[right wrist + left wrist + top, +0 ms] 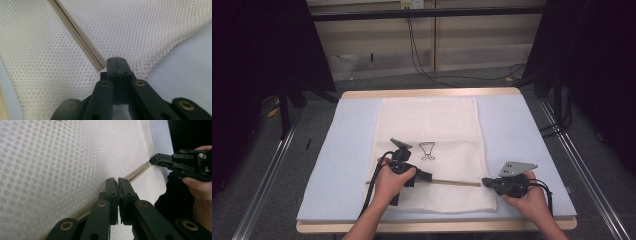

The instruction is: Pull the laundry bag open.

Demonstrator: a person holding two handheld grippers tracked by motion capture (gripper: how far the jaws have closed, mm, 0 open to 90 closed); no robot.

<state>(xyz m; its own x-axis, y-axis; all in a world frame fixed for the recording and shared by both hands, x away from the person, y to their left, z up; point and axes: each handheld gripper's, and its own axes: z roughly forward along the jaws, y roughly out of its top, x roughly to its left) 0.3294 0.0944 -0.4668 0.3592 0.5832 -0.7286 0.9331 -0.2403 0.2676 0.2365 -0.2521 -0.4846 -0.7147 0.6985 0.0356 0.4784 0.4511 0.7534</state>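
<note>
both grippers clamped on mesh bag (432,145) zipper (457,183): left gripper (428,176), right gripper (486,182).

This looks like a lab or test room set up for recording, not a home. A wooden worktop (432,93) padded with a pale blue mat (522,135) stands alone on grey carpet (472,82). Metal rails (267,175) run along the floor on both sides, black curtains (257,55) close off the flanks, and cables (422,60) hang down the bare panelled wall (482,45) behind.
</note>
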